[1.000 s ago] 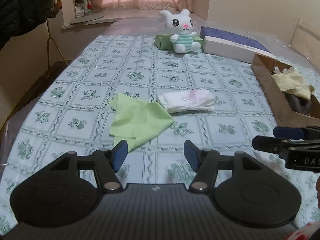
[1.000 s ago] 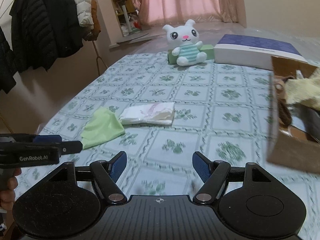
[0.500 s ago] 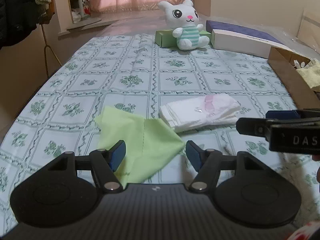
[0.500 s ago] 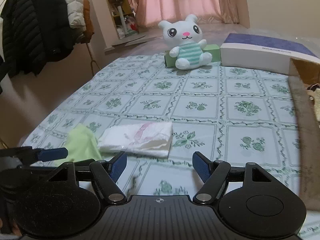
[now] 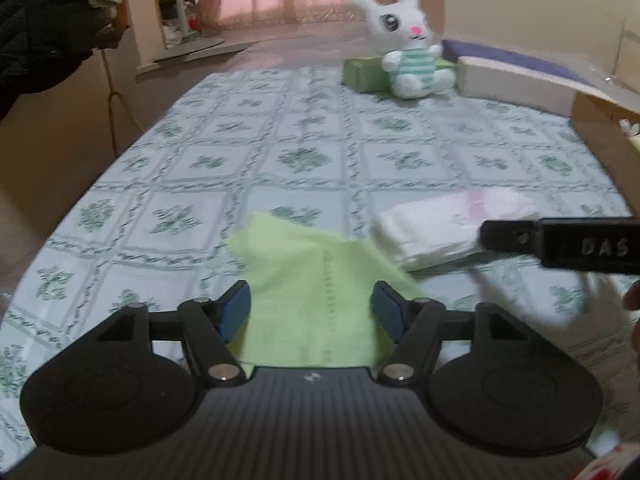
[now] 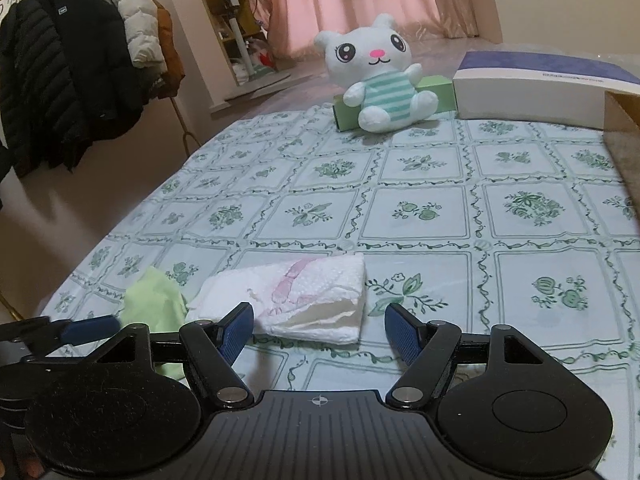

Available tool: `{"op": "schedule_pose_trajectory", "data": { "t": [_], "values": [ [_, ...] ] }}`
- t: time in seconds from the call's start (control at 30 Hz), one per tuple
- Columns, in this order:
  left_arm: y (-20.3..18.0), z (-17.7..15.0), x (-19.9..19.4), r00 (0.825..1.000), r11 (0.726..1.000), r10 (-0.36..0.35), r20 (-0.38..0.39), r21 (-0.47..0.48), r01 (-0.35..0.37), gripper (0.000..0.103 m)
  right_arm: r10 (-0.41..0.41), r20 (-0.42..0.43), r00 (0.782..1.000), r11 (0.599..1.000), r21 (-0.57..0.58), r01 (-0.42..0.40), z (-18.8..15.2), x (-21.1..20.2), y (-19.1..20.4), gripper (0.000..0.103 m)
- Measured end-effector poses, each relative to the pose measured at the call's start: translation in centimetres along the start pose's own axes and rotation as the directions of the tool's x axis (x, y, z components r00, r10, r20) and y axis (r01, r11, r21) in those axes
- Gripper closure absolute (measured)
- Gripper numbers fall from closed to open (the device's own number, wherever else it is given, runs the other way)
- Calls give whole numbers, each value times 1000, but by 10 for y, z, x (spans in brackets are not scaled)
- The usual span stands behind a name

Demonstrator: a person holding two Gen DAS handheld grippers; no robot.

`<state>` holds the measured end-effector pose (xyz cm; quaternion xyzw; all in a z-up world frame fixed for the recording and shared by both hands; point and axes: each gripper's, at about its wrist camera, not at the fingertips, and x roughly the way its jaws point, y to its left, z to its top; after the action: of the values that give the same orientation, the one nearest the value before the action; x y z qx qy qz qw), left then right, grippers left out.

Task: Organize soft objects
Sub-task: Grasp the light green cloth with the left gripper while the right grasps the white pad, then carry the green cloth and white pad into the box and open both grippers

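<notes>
A light green cloth [image 5: 312,280] lies flat on the patterned tablecloth. My left gripper [image 5: 310,314] is open, its blue pads on either side of the cloth's near part. A folded white pad with pink marks [image 6: 296,296] lies to the cloth's right; it also shows in the left wrist view [image 5: 448,228]. My right gripper [image 6: 320,334] is open just in front of the pad, empty. The green cloth [image 6: 154,300] shows at the left of the right wrist view. A white plush rabbit [image 6: 378,76] sits at the far end.
A green box [image 6: 434,86] stands behind the rabbit. A white and blue box [image 6: 536,88] lies at the far right. A brown cardboard box [image 5: 600,136] stands along the right edge. Coats [image 6: 68,80] hang on a rack left of the table.
Both grippers have moved forward and lower. The left one has come over the green cloth. The right one has closed in on the white pad. Both stay open.
</notes>
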<state>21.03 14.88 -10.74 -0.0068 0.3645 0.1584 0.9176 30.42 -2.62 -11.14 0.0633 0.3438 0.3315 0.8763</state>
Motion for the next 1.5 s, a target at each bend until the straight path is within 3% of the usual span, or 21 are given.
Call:
{"op": "schedule_pose_trajectory", "data": {
  "t": [0.17, 0.23, 0.3, 0.4, 0.47, 0.5, 0.57, 0.67, 1.07, 1.27, 1.5],
  "values": [
    [17, -2, 7, 1000, 997, -21, -5, -69, 21, 31, 7, 18, 1000, 1000, -7, -7, 0, 7, 2, 31],
    [16, -2, 7, 999, 997, -47, 6, -64, 47, 44, 5, 25, 1000, 1000, -23, -4, -1, 8, 5, 31],
    [14, 0, 8, 997, 995, -80, 15, -63, 81, 65, 5, 35, 999, 999, -39, -4, -4, 8, 7, 33],
    [12, 4, 10, 993, 991, -121, 16, -63, 122, 86, 1, 43, 999, 999, -48, 1, -6, 7, 7, 54],
    [10, 6, 11, 990, 988, -143, 14, -65, 144, 94, 7, 44, 999, 999, -36, -5, -6, 5, 4, 72],
    [10, 7, 11, 989, 987, -148, 12, -67, 149, 97, 13, 43, 999, 1000, -24, -12, -6, 3, 1, 76],
    [9, 8, 9, 988, 986, -151, 9, -65, 151, 98, 22, 49, 999, 1000, -16, -21, -6, -1, -2, 88],
    [9, 9, 4, 987, 984, -161, 8, -72, 161, 98, 32, 74, 997, 999, -5, -31, -4, -15, -5, 93],
    [-19, 31, -56, 975, 976, -213, 68, -34, 215, 98, -39, 210, 977, 998, 50, 29, 11, -118, -29, 95],
    [-66, 50, -86, 947, 953, -303, 107, 25, 302, 98, -145, 245, 959, 986, 115, 120, 6, -181, -61, 95],
    [-143, 71, -106, 890, 897, -440, 117, 111, 429, 98, -304, 277, 912, 945, 207, 252, -3, -247, -111, 95]
  ]
}}
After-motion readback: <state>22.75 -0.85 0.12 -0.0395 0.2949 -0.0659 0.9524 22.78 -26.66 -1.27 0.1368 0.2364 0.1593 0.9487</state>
